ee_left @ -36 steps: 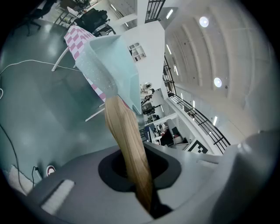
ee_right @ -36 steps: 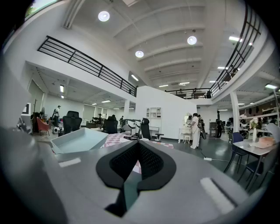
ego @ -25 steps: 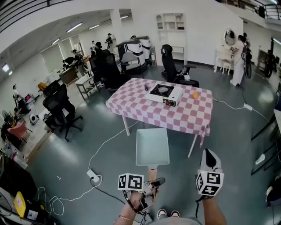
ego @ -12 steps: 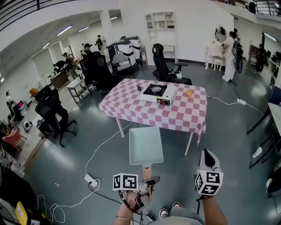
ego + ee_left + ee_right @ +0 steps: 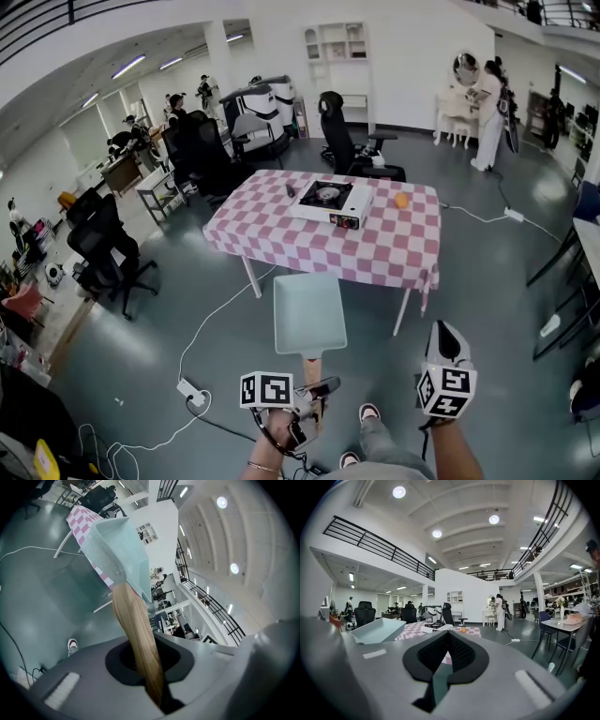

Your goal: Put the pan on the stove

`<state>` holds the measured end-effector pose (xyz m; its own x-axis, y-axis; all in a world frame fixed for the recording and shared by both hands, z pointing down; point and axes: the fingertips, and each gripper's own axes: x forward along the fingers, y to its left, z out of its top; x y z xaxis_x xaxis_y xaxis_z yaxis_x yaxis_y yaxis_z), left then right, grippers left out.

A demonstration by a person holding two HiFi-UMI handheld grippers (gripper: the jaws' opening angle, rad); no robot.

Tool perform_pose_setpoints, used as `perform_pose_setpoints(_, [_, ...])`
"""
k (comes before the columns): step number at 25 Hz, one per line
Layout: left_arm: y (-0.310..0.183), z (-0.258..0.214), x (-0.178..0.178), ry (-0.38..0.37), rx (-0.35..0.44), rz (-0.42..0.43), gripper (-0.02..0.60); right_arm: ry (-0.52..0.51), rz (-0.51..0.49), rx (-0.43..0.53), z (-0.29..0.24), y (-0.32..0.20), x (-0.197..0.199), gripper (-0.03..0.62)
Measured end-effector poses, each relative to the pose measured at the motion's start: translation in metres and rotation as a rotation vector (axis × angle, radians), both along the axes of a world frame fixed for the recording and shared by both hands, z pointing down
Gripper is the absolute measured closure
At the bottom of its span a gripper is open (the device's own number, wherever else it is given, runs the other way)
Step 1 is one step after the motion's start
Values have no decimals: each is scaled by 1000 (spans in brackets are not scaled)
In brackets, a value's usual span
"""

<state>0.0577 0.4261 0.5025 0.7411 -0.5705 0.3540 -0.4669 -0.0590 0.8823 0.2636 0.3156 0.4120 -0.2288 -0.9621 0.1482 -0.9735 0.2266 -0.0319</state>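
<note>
A pale green square pan (image 5: 309, 314) with a wooden handle (image 5: 314, 367) hangs level over the grey floor, short of the table. My left gripper (image 5: 317, 389) is shut on that handle; in the left gripper view the handle (image 5: 138, 639) runs out from between the jaws to the pan (image 5: 124, 541). The white portable stove (image 5: 330, 202) with a black burner sits on the pink checkered table (image 5: 375, 253), well ahead of the pan. My right gripper (image 5: 444, 339) is at the lower right, shut and empty. Its own view shows the pan (image 5: 377, 631) to the left and the stove (image 5: 436, 628) far ahead.
An orange ball (image 5: 401, 200) lies on the table right of the stove. Black office chairs (image 5: 103, 239) stand left and behind. A white cable and power strip (image 5: 187, 389) lie on the floor at the left. A person in white (image 5: 489, 98) stands far back right.
The table and stove have drawn slightly nearer and shifted left in the head view. The pan stays held in the left gripper. A shoe now shows stepping forward.
</note>
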Motion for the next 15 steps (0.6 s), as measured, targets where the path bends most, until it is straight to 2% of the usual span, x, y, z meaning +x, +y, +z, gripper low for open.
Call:
perform_pose_setpoints(6, [-49, -1, -6, -7, 1, -13, 561, -7, -3, 1, -1, -52, -2, 585])
perform_pose_setpoints(15, [-147, -7, -9, 2, 5, -53, 561, -4, -21, -6, -4, -154, 2, 585])
